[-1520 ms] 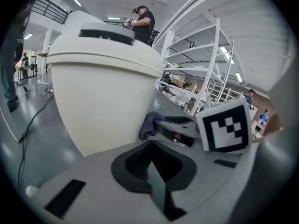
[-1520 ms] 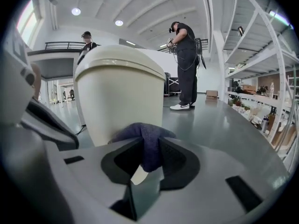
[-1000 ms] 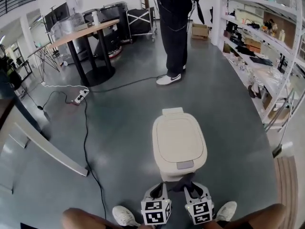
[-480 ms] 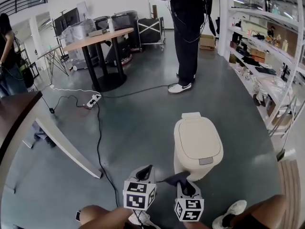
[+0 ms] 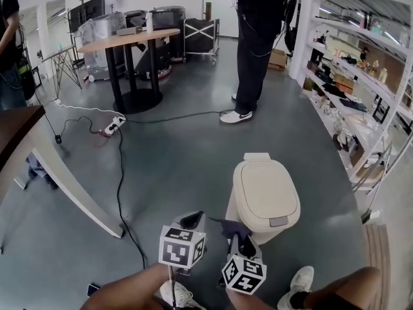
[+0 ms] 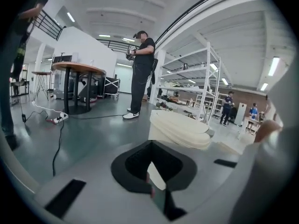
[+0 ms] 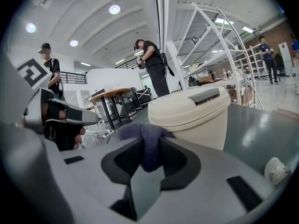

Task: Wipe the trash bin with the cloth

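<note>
A cream trash bin [image 5: 265, 194] with its lid closed stands on the grey floor; it also shows in the left gripper view [image 6: 180, 127] and the right gripper view [image 7: 191, 112]. My right gripper [image 5: 237, 236] is shut on a dark purple cloth [image 5: 231, 227], held by the bin's lower front-left side. The cloth [image 7: 145, 141] bulges from between the jaws, just in front of the bin wall. My left gripper [image 5: 191, 220] hovers left of the cloth, jaws together with nothing between them [image 6: 150, 146].
A person in black [image 5: 253, 37] stands beyond the bin. A cable and power strip [image 5: 113, 125] lie on the floor at left, near a round table [image 5: 129, 39]. A pale plank [image 5: 74, 196] lies at left. Shelves [image 5: 361, 102] line the right side.
Both grippers have shifted from the bin's front toward its front-left side, the cloth going with the right gripper. The head view has swung, so the bin now sits further right.
</note>
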Motion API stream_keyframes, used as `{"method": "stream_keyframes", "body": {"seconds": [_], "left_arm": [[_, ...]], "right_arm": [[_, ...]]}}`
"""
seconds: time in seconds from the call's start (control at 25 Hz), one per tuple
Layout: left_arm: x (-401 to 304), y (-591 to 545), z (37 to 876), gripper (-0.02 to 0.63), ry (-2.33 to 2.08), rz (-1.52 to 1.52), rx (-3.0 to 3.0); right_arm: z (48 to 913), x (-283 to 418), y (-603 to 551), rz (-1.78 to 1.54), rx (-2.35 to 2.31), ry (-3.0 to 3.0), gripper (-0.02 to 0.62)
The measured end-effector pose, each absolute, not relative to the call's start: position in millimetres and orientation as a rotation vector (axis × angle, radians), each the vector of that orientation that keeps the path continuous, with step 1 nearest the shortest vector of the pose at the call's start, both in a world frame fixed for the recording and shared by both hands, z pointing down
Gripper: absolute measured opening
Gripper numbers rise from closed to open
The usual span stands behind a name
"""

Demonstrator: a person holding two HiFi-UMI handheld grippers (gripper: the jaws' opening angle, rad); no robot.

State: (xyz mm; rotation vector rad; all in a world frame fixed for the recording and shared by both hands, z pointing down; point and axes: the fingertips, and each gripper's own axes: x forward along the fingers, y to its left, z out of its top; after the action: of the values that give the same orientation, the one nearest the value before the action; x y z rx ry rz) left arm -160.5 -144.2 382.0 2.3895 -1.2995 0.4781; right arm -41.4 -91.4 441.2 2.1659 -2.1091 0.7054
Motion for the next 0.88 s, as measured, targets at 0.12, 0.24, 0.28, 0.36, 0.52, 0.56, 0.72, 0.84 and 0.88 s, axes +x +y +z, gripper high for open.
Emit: {"method": "stream_keyframes", "body": {"seconds": [0.12,0.24,0.28,0.36,0.52,0.56,0.72,0.84,0.88], "left_arm": [[-159,-158,387,0.000,-1.294,0.478,2.404],[-159,-169,393,0.000,-1.302,0.507,2.455],[-159,-172,395,0.000,-1.308,0.514,2.467],[-163,-174,401,0.000,-1.309,0.521,2.467],[-168,-171,417,0.000,-1.285,0.527,2.434],[-169,-170,419,0.000,-1.281,0.529,2.427],[-173,-163,426,0.000,-1.275,0.543,2.413],[-173,-161,429,0.000,-1.272,0.564,2.418],[-173,-160,430,0.000,-1.272,0.573,2.419]], "right_arm": [[446,-41,-103,0.719,2.212,-2.094,0.094],[455,-41,-112,0.717,2.234,-2.083,0.094],[458,-41,-113,0.715,2.237,-2.081,0.094],[464,-42,-116,0.717,2.237,-2.078,0.094],[478,-40,-116,0.713,2.240,-2.057,0.094],[482,-40,-117,0.711,2.241,-2.049,0.094],[504,-39,-118,0.732,2.242,-2.003,0.095],[520,-39,-120,0.726,2.243,-1.973,0.094],[524,-40,-122,0.712,2.239,-1.969,0.094]]}}
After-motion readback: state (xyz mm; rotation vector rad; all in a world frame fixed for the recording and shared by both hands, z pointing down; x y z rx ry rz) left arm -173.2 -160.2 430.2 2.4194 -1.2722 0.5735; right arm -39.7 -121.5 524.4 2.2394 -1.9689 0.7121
